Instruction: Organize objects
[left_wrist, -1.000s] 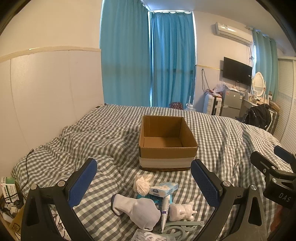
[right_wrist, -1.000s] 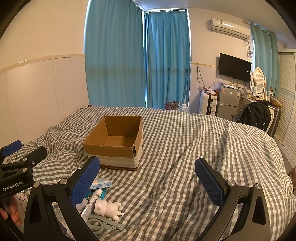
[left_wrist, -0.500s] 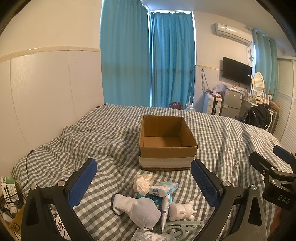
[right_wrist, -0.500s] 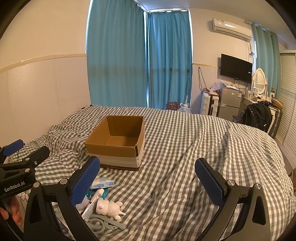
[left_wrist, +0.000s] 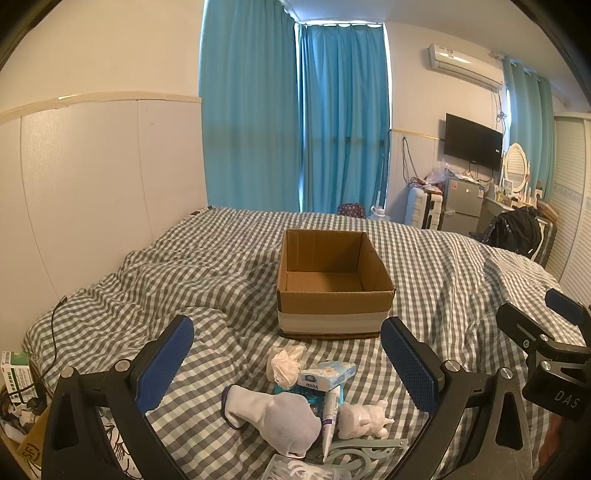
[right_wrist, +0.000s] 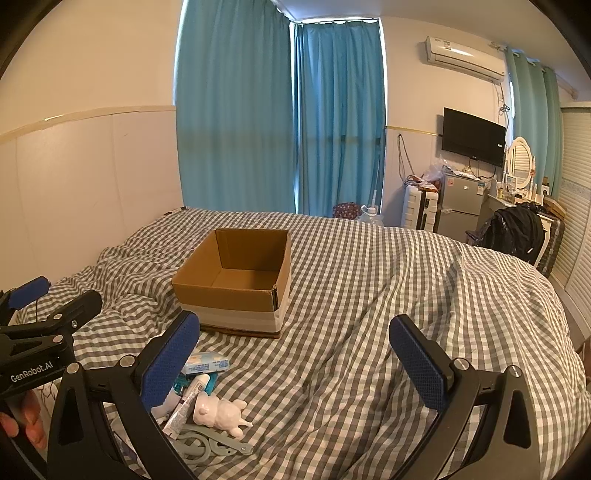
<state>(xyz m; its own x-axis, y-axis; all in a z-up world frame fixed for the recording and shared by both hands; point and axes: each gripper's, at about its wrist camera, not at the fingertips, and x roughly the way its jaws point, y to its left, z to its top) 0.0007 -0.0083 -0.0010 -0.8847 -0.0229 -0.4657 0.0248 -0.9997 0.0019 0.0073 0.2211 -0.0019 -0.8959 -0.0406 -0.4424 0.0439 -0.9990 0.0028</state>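
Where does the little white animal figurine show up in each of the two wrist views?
Left wrist view: the white figurine lies low, right of centre, right of the tube.
Right wrist view: the same figurine lies low and left, beside the tube.
Shared landmark: the open cardboard box on the bed beyond it.

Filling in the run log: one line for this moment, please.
left gripper: open, holds nothing | right gripper: open, holds nothing | cardboard box: empty | clutter pile: on bed, before box
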